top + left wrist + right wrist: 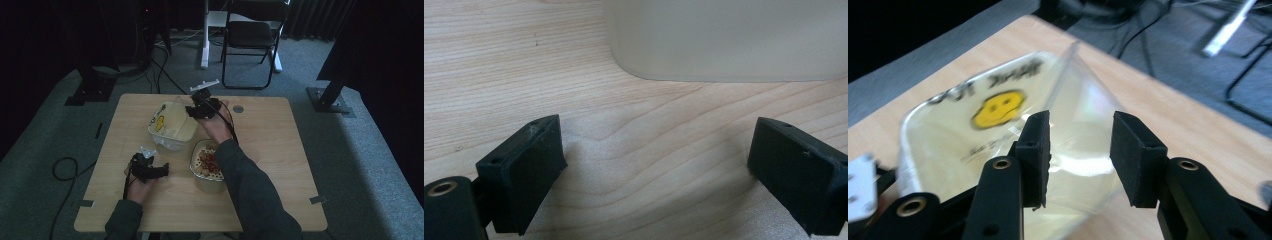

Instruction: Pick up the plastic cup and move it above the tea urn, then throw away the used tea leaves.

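Clear plastic tub [172,127] with a smiley face sits mid-tabletop [280,150], its thin wall between your right gripper [1080,150] fingers, which aren't squeezing it. Pinch too hard and the tub could tip or slide. Your left gripper [654,175] rests beside it, fingers wide apart and empty.

Dim room, grey carpet [370,165], folding chair [252,35].

On the surface [280,150]: 1 clear tub with smiley label [172,127], 1 round bowl with red contents [206,167]. 2 grippers: left [161,170], right [191,111]. 1 folding chair [252,37] behind.
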Demonstrator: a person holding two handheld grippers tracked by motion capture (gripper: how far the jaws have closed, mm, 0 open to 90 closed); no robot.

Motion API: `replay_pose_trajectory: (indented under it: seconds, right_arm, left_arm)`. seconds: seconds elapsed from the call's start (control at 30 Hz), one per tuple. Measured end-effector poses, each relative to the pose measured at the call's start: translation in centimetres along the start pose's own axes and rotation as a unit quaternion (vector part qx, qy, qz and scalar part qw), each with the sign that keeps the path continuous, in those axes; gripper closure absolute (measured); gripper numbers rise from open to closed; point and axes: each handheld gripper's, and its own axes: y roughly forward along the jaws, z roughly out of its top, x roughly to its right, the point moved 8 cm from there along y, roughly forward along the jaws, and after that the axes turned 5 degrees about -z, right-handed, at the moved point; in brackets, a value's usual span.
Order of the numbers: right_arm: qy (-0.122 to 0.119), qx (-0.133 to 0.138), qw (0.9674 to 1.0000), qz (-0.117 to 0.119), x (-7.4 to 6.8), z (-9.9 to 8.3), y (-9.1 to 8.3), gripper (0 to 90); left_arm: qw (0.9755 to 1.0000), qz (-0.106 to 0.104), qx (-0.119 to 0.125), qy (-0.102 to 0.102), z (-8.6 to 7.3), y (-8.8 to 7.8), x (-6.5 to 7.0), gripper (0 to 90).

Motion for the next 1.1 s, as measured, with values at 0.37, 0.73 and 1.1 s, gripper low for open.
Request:
replay_pose_trajectory:
  seconds: [0.37, 0.73, 1.1]
  right_arm:
    - [-0.003, 0.001, 0.9999, 0.015, 0.4, -0.2, -0.7, 56.8]
    - [0.027, 0.039, 0.9988, -0.010, 6.0, -1.3, -6.3, 52.6]
    - [0.053, 0.097, 0.9908, -0.078, 13.0, -7.9, -12.3, 49.6]
  left_arm:
    - [1.0000, 0.000, 0.001, 0.001, 0.0, 0.0, 0.0, 8.1]
    - [1.0000, -0.001, 0.000, 0.002, 0.1, 0.1, 0.1, 8.1]
    - [1.0000, -0.006, -0.004, 0.006, -0.2, -0.3, 0.7, 11.8]
